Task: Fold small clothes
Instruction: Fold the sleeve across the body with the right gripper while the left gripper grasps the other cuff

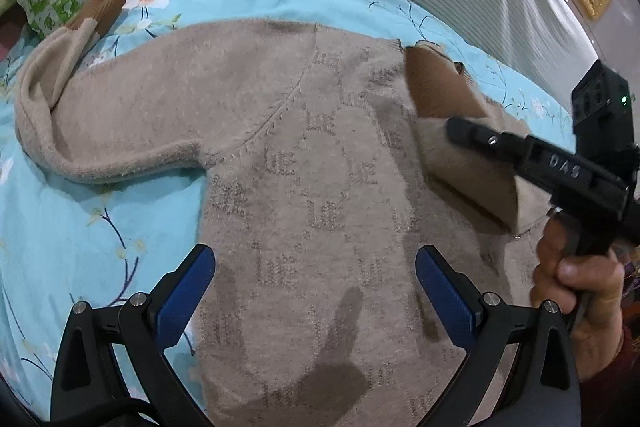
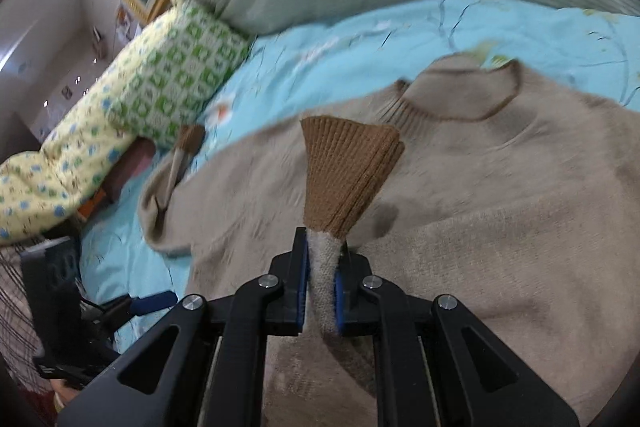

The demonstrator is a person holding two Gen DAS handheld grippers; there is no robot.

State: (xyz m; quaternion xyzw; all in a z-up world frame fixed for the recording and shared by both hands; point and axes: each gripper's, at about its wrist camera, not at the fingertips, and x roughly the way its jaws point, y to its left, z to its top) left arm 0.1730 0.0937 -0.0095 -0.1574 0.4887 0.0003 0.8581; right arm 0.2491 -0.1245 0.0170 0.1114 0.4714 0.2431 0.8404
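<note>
The right gripper [image 2: 322, 287] clamps a beige sleeve [image 2: 323, 291] just below its brown ribbed cuff [image 2: 346, 171], which fans upward toward 12 o'clock. Beneath it a beige sweater [image 2: 500, 195] lies spread on a light blue floral bedsheet [image 2: 360, 31], its brown-trimmed neckline [image 2: 472, 99] at 1 o'clock. The other sleeve's brown cuff [image 2: 191, 138] lies at 9 o'clock, beside a green checked pillow [image 2: 176, 79].

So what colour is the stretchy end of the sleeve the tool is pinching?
Darker caramel brown, ribbed sleeve cuff on the beige knitted sweater; clearest in the right wrist view.
</note>
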